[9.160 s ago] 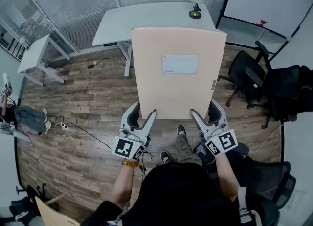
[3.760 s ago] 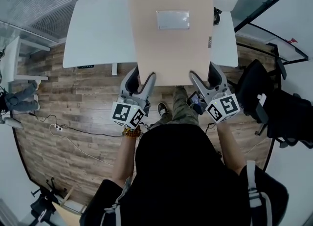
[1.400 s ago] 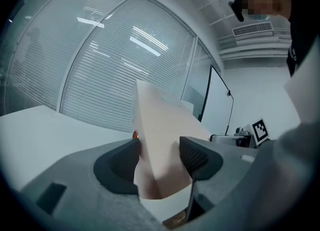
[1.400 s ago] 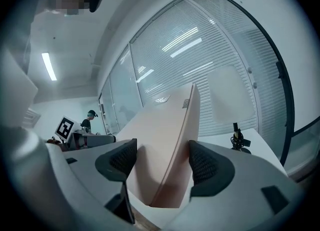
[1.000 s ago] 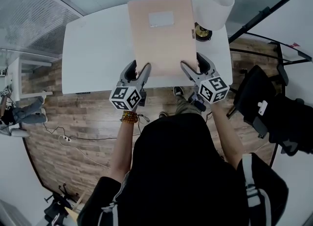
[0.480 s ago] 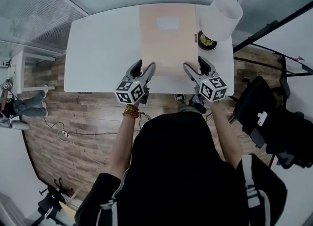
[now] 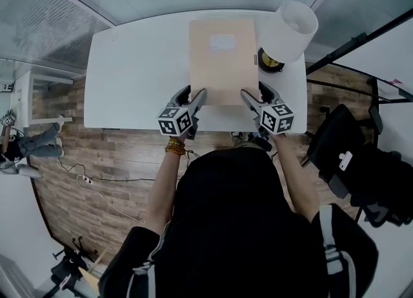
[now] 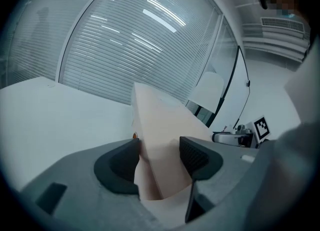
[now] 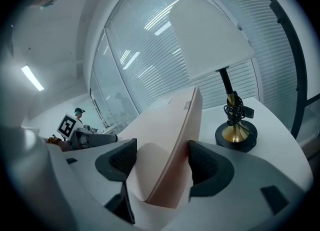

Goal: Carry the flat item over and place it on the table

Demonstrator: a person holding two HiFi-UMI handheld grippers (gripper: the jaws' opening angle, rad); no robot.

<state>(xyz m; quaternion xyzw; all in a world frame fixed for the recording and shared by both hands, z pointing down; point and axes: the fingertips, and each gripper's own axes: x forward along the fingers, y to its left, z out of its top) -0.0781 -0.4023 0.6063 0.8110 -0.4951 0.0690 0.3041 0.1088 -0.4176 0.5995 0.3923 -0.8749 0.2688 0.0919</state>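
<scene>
Flat board (image 7: 222,61) is showing as a pale peach rectangle with a plain smooth face and a small white label (image 7: 222,42) near its far end. A tiny dark tab is sitting on its right long edge. The board is thin, and its side edge is reading slightly darker in the right gripper view.

The board is lying lengthwise over the middle of the white table (image 7: 129,64), running from the near edge toward the far edge. Its right long edge is passing just beside the lamp (image 7: 287,29) at the far right corner. In the right gripper view the brass lamp base (image 9: 236,134) is standing apart from the board, with cord wrapped round the stem. Whether the board is resting flat on the table or being held just above it, I cannot tell.

Left gripper (image 7: 191,97) is gripping the board's near left corner. In the left gripper view the board (image 8: 155,125) is filling the gap between the two dark pads, jaws clamped on it. Right gripper (image 7: 253,95) is doing the same at the near right corner, with the board (image 9: 165,150) wedged between its pads and running away from the jaws toward the far edge. Both grippers are sitting at the table's near edge, on either side of the board's short near side.

The person in a black top is standing at the near edge, with a beaded bracelet (image 7: 173,148) showing on the left wrist.
</scene>
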